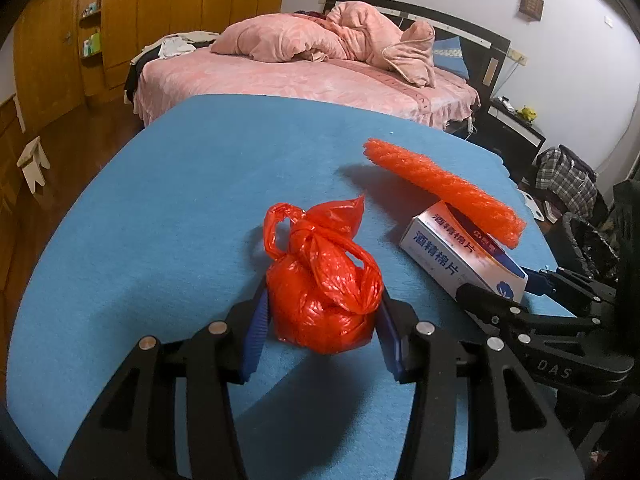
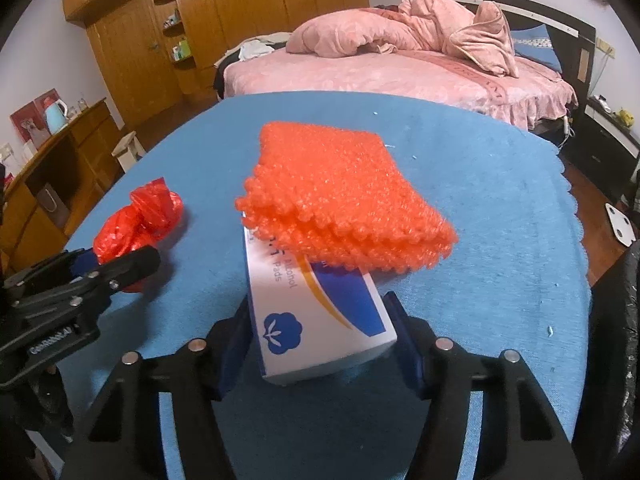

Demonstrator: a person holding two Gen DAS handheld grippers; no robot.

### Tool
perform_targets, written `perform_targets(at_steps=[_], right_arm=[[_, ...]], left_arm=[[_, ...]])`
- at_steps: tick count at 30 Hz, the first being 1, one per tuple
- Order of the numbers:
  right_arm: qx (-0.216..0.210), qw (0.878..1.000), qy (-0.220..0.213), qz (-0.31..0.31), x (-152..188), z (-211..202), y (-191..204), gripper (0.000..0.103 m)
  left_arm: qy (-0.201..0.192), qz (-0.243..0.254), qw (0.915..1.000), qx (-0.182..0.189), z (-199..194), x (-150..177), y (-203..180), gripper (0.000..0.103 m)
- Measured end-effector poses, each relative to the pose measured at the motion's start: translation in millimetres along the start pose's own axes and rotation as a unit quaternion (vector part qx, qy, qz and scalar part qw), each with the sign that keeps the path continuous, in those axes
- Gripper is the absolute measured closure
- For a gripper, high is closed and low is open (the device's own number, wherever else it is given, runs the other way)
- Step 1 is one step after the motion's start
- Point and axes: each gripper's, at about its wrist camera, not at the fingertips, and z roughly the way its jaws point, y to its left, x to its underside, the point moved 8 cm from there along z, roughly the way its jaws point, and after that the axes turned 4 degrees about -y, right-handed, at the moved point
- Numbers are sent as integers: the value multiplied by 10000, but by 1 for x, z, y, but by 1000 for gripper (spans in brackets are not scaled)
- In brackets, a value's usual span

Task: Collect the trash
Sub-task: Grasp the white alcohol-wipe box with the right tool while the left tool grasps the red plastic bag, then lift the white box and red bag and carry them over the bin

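Left wrist cam has my left gripper [image 1: 322, 316] pinching the knotted red bag [image 1: 324, 280] on the blue tablecloth [image 1: 160, 208], while my right gripper [image 2: 320, 340] clamps the white box [image 2: 320, 312] under orange bubble wrap [image 2: 336, 196].

Home bedroom, pink-covered bed [image 1: 312, 76], crumpled duvet [image 1: 304, 36], wooden wardrobe [image 2: 248, 12]

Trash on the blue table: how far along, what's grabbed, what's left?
Done: nothing looks collected yet; all three pieces are on the blue table. In hand: the left gripper is clamped on the tied red bag, and the right gripper is closed around the white box, with the orange bubble wrap lying on top of it. Left: lift both and carry them to a bin; none is clearly visible.
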Motion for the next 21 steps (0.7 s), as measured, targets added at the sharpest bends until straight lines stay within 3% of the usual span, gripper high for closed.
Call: perform_targets(at_steps=[12, 21], right_arm=[[-368, 9979, -485, 210, -26, -52, 5, 45], [-464, 9946, -830, 417, -37, -94, -4, 45]], left_arm=[[-283, 71, 9996, 51, -24, -17, -14, 56], [-467, 296, 9981, 281, -46, -31, -50, 56]])
